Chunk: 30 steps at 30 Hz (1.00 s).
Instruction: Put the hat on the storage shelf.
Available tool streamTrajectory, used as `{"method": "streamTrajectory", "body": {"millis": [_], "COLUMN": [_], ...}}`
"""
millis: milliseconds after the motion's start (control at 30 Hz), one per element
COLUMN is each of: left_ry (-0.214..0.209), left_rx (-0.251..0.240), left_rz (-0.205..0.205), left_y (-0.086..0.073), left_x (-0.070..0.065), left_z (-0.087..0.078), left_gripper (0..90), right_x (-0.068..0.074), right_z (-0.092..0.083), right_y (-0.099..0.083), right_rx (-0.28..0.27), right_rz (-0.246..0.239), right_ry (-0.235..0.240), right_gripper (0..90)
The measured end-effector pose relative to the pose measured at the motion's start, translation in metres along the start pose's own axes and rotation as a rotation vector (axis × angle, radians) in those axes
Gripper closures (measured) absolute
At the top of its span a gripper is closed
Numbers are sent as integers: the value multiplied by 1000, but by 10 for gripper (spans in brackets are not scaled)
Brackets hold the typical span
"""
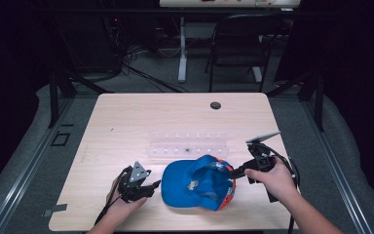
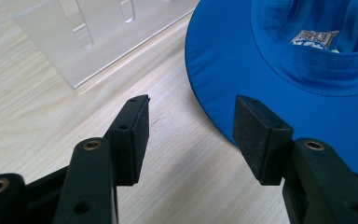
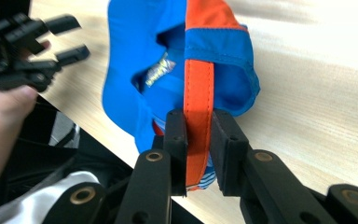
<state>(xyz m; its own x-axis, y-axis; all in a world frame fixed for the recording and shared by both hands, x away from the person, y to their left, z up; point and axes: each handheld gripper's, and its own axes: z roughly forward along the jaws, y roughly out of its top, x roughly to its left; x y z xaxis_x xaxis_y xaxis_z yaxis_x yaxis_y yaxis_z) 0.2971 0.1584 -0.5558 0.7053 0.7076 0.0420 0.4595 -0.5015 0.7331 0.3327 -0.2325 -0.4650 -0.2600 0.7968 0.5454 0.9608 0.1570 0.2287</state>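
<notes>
Item: blue cap [image 1: 195, 183], with an orange strap [image 3: 198, 88] and orange trim. It lies on the near half of the tabletop [image 1: 141, 122], slightly right of centre, opening turned up so that the inside and a small printed label [image 2: 316, 37] show. The brim points toward the person's left; the back of the cap, with the strap, points toward the right.

Item: right claw [image 1: 234, 171]. It is held in the person's right hand [image 1: 272, 179], which comes in from the lower right with the forearm angled up and leftward. The claw points left at the rear edge of the cap. In the right gripper view its two black jaws are closed on the orange strap, one on each side, the strap running up between them.

Item: left claw [image 1: 155, 185]. It is held in the person's left hand [image 1: 121, 204], which comes in from the lower left, low over the tabletop. The claw points right toward the brim. In the left gripper view its jaws stand well apart and hold nothing; bare wood shows between them, and the tip of one jaw lies over the brim's edge. Whether that jaw touches the brim cannot be told.

Item: clear plastic rack [image 1: 187, 145], with two rows of small pegs. It stands on the tabletop just behind the cap, toward the far side.

Item: small dark round hole [image 1: 215, 105], near the far edge of the tabletop.

Item: dark folding chair [image 1: 241, 46], on the floor beyond the tabletop.
</notes>
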Motion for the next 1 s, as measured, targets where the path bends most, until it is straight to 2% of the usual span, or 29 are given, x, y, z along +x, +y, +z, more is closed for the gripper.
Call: {"method": "streamTrajectory", "body": {"millis": [100,200,233,333,400,467,600,767,900,933,1000], "left_ry": [2,0,0,-1,0,-2,-3,0,-6,-3,-7], "left_rx": [1,2,2,4,4,4,3,0,8,9,9], "left_rz": [1,1,1,2,3,2,-1,1,2,3,2], "left_y": [0,0,0,0,0,-1,-1,-1,-1,-1,-1], "left_x": [0,0,0,0,1,1,1,1,1,1,1], "left_z": [0,0,0,1,1,1,1,2,2,2,2], "left_gripper": [466,466,466,466,466,466,465,464,464,464,464], "right_x": [3,5,6,7,9,10,16,27,33,36,41], "right_z": [-1,-4,-4,-5,-4,-4,-6,-8,-12,-12,-15], "right_y": [2,7,7,12,14,16,20,25,29,29,31], "right_rx": [-12,17,5,33,38,59,61,71,92,77,81], "right_rz": [18,17,28,30,67,55,65,57,40,47,41], "right_ry": [-9,-28,-40,-35,-52,-64,-106,-182,-214,-221,-233], "right_gripper": [778,779,779,779,779,779,778,778,779,779,779]}}
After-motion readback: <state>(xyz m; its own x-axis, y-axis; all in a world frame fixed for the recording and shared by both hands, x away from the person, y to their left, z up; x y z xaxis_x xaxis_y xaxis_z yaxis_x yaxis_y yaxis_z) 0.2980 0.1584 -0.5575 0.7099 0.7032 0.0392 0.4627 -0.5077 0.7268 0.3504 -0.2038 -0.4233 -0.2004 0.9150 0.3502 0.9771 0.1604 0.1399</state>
